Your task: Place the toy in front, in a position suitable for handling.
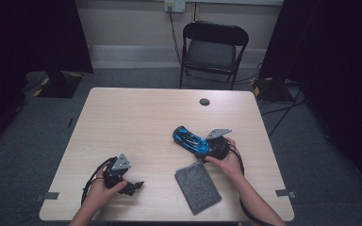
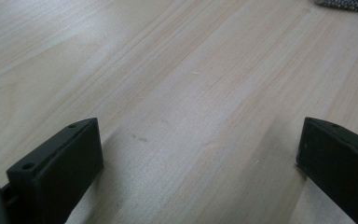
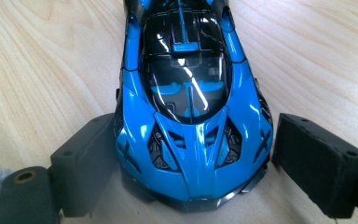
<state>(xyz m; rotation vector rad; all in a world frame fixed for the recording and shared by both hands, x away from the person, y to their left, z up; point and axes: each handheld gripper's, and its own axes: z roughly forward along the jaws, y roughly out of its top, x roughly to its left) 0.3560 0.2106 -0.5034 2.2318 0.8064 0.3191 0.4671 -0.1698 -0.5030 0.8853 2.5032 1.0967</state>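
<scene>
Pale wood-grain table [image 1: 141, 117], smooth and matte | glossy blue toy car [image 3: 191, 116] sits right of centre | my right gripper [image 3: 191, 161] straddles its tail, blocky black jaws spread, a slim gap on the right side | my left gripper [image 2: 200, 154] near-left, jaws wide over bare wood | fuzzy grey cloth [image 1: 197, 187] near the car.

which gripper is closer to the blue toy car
Right. The right gripper has the blue toy car between its open jaws; the left gripper rests apart near the table's front left.
</scene>
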